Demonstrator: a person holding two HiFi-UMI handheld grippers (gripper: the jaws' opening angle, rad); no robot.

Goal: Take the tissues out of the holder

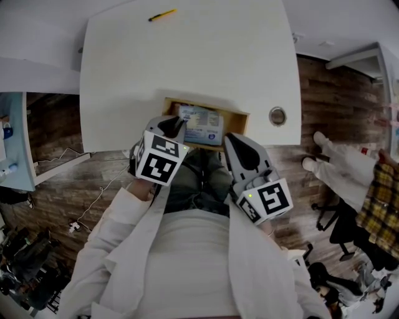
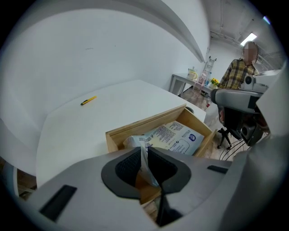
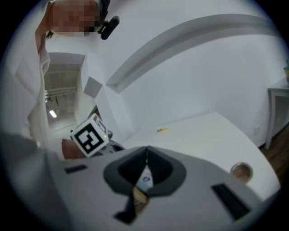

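Observation:
A wooden holder (image 1: 240, 115) sits at the near edge of the white table (image 1: 187, 56). A plastic-wrapped tissue pack (image 1: 202, 124) with blue print lies inside it. My left gripper (image 1: 179, 121) reaches over the holder's left end. In the left gripper view the pack (image 2: 178, 135) fills the holder (image 2: 149, 122), and my left gripper (image 2: 143, 151) is shut on a raised fold of its wrapper. My right gripper (image 1: 232, 138) hovers just off the holder's right front corner. In the right gripper view its tips (image 3: 146, 151) meet with nothing between them.
A yellow pencil (image 1: 162, 15) lies far back on the table. A round cable port (image 1: 277, 116) is set in the tabletop right of the holder. A person in a plaid shirt (image 2: 239, 72) stands at the right near an office chair (image 2: 235, 113). Wood floor surrounds the table.

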